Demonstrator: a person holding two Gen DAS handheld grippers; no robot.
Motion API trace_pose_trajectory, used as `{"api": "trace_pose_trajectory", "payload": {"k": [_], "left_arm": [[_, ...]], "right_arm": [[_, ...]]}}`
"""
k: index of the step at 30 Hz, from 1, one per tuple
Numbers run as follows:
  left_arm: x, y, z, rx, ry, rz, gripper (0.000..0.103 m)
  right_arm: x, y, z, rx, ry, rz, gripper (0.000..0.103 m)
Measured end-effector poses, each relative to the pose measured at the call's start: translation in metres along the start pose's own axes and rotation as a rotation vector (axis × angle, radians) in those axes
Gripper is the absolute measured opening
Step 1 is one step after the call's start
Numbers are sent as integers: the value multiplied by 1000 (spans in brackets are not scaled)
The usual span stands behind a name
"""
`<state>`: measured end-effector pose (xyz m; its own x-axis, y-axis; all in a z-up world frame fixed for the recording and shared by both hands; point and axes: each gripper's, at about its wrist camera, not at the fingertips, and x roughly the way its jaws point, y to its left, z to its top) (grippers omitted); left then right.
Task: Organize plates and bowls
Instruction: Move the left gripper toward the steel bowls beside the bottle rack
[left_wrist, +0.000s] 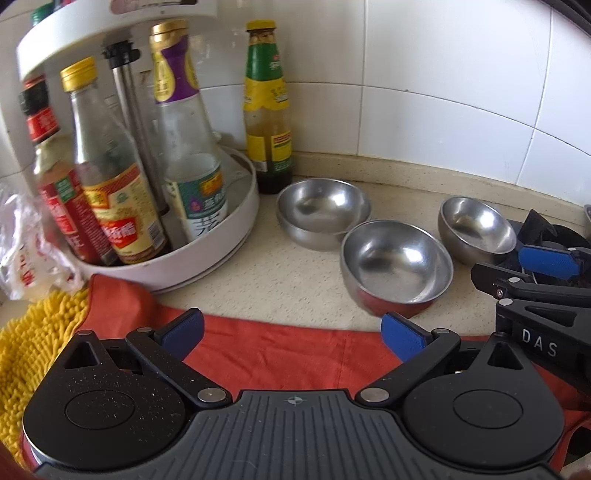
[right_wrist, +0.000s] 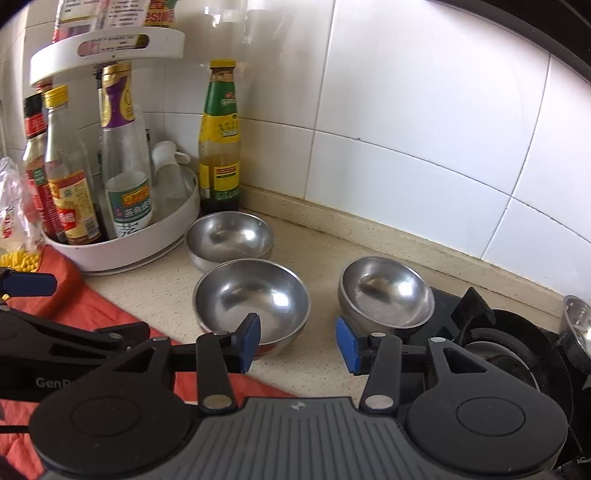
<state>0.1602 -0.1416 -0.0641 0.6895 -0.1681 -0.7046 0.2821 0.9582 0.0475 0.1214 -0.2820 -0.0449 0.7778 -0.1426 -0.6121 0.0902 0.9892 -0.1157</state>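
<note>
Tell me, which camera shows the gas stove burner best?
The right wrist view: the burner shows its black grate and ring at lower right. In the left wrist view the right gripper hides nearly all of it; only a black grate tip shows.

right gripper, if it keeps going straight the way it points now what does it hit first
Most likely bare countertop. The right gripper is open and empty, aimed down at the gap between the near steel bowl and the right steel bowl. Depth is unclear, so its left finger could clip the near bowl's rim.
</note>
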Motion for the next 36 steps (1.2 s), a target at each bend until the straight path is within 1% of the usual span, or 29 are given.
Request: {"api": "trace_pose_trajectory", "payload": {"k": [5, 10, 15, 21, 26, 31, 36], "left_arm": [[10, -3, 11, 31, -1, -29, 103], [21, -8, 21, 61, -9, -37, 103], [33, -10, 29, 71, -8, -8, 103], [42, -10, 35, 93, -19, 7, 103], [47, -10, 38, 105, -22, -5, 103], [58, -9, 40, 107, 2, -35, 103], [71, -9, 41, 114, 32, -60, 103]], "right_arm": [[8, -7, 3, 37, 8, -37, 44], [18, -11, 4, 56, 29, -74, 44], [29, -17, 4, 77, 53, -103, 44], [36, -18, 7, 83, 63, -122, 44], [40, -20, 9, 91, 68, -127, 44], [45, -24, 10, 105, 79, -116, 44], [53, -24, 11, 111, 97, -63, 44]]}}
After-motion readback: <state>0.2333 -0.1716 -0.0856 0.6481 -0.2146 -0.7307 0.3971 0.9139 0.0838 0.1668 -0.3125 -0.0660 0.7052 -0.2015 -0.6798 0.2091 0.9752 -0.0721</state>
